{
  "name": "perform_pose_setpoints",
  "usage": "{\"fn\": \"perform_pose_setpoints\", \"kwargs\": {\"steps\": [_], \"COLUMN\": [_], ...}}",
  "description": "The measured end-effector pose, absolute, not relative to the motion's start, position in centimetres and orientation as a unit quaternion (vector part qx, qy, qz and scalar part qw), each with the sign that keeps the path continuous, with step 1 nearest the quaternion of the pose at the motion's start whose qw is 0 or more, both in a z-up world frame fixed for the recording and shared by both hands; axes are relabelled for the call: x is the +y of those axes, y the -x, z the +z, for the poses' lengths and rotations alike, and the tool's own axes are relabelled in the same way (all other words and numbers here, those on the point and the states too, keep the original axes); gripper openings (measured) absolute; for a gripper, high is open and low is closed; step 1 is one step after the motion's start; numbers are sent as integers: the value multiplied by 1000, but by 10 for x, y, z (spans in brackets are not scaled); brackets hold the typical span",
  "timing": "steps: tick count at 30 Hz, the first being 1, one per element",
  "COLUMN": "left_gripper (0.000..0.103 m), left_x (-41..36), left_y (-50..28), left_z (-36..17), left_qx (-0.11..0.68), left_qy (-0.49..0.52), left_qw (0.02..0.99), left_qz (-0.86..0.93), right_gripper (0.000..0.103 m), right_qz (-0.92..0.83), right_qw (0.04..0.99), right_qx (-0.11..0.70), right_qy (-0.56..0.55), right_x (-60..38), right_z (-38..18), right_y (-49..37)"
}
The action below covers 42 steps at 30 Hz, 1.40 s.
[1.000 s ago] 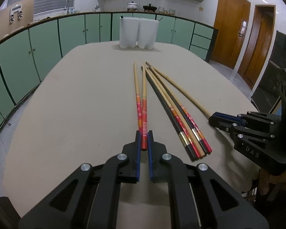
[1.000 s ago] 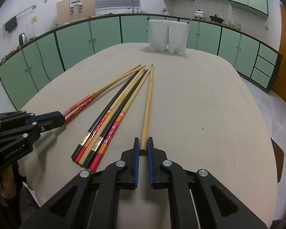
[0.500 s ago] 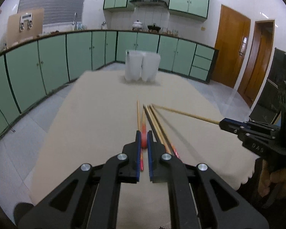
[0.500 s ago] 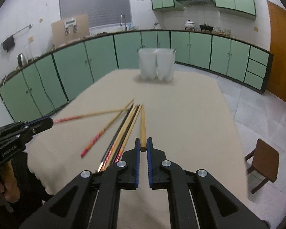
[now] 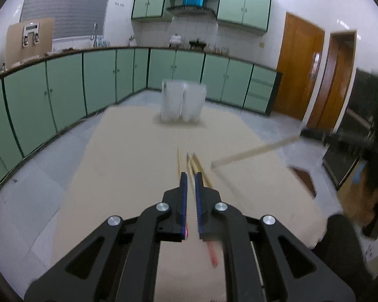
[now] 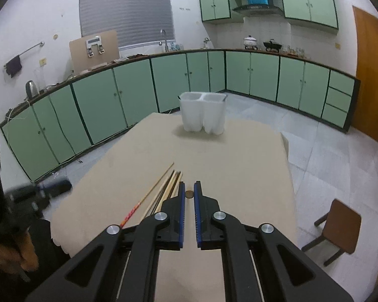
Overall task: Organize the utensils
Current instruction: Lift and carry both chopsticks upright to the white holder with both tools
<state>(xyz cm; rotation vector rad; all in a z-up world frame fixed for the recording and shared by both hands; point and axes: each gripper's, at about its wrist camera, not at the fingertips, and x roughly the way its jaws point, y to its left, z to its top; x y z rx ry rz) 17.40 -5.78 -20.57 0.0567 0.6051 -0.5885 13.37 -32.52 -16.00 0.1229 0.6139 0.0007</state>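
Observation:
My left gripper [image 5: 191, 176] is raised high above the table, its jaws close together; a red-ended chopstick [image 5: 212, 254] shows blurred below the fingers, and I cannot tell whether it is held. My right gripper [image 6: 189, 185] is shut on a plain wooden chopstick [image 6: 189, 194], seen end-on; in the left wrist view that chopstick [image 5: 254, 149] hangs in the air at right. Several chopsticks [image 6: 163, 191] lie on the tan table [image 6: 226, 166]. A white two-compartment holder [image 6: 202, 113] stands at the far end of the table, also seen in the left wrist view [image 5: 182, 103].
Green cabinets [image 6: 138, 93] run along the walls around the table. A brown stool [image 6: 337, 224] stands on the tiled floor at right. Wooden doors [image 5: 300, 63] are at the far right.
Both grippers have risen well above the table. The right one lifted the plain chopstick with it. The red-ended chopstick the left gripper had lifted now shows blurred below its fingers.

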Motion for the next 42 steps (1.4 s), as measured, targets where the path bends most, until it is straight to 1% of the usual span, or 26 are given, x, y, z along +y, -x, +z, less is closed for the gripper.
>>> {"fn": "perform_pose_setpoints", "kwargs": {"steps": [4,7,9,10,11,14,16,21,23,30,42], "left_gripper": [7,14,23,31,33,33,32,24,7,5,5], "left_x": [-70,-79,-83,-85,-88,-94,-97,-99,-97,-89,-87], "left_y": [-154,-150,-149,-148,-148,-145,-146,-147,-149,-158,-163], "left_z": [-258,-282,-289,-290,-292,-300,-306,-313,-313,-297,-223], "left_qx": [334,352,350,349,349,354,363,377,382,382,338], "left_qy": [-51,-60,-70,-73,-76,-90,-93,-105,-100,-67,-50], "left_qw": [895,888,887,888,888,884,879,874,873,882,902], "left_qz": [-290,-291,-291,-291,-289,-292,-294,-288,-286,-267,-264], "right_gripper": [7,7,7,7,7,7,7,7,7,7,7], "right_qz": [-3,-4,-2,-2,-1,0,0,1,0,-3,0], "right_qw": [949,948,947,947,947,947,948,948,948,949,955], "right_qx": [304,304,306,306,307,306,304,303,303,299,287], "right_qy": [-81,-91,-95,-95,-96,-96,-101,-100,-100,-95,-80], "right_x": [-331,-335,-336,-335,-334,-334,-335,-337,-337,-335,-328], "right_z": [-170,-174,-176,-177,-178,-179,-179,-179,-179,-177,-156], "right_y": [-128,-126,-127,-127,-128,-128,-127,-128,-127,-125,-123]}}
